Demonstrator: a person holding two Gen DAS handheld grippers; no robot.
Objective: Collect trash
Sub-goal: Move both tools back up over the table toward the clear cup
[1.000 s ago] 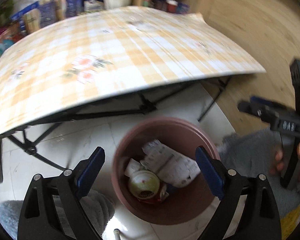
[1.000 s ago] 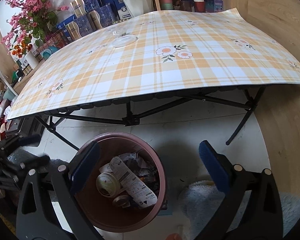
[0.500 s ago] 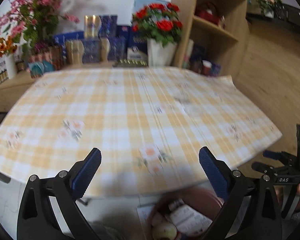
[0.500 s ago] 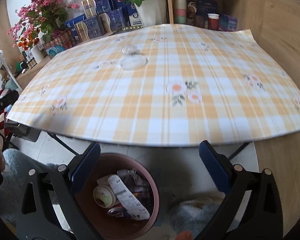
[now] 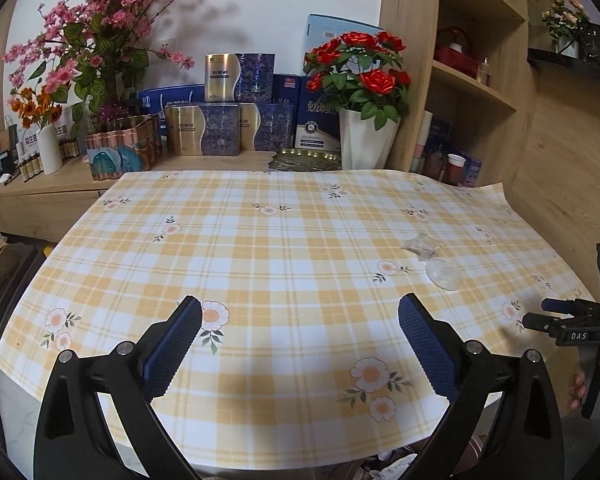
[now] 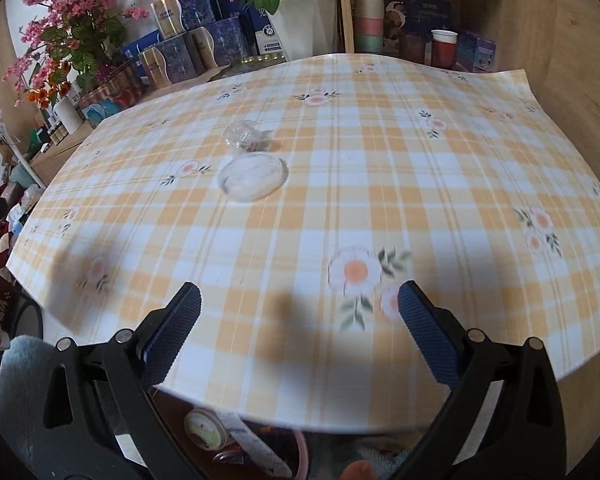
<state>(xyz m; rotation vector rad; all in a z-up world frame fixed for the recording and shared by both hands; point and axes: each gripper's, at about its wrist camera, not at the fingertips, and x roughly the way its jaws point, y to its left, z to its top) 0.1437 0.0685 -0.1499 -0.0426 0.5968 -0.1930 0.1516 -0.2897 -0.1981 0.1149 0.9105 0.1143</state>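
While both grippers had lifted from the trash bin [image 6: 260, 448] to the checked tabletop [image 5: 284, 248], left gripper [image 5: 300, 344] and right gripper [image 6: 299, 340] fingers hung spread and empty; a clear lid [image 6: 253, 176] and crumpled wrapper [image 6: 246, 136] remained uncollected.

- A table under a yellow and white plaid tablecloth [image 5: 284, 264] with small flower prints fills the middle of both views.
- Pink blossom branches [image 5: 100, 32] rise at the upper left of the left wrist view.
- Red roses in a white pot [image 5: 364, 140] stand at the table's far edge, right of centre.
- Blue and gold boxes [image 5: 220, 128] are stacked between the two plants.
- A wooden shelf unit [image 5: 472, 80] takes the upper right; a red and white paper cup [image 6: 444, 46] sits low in it.
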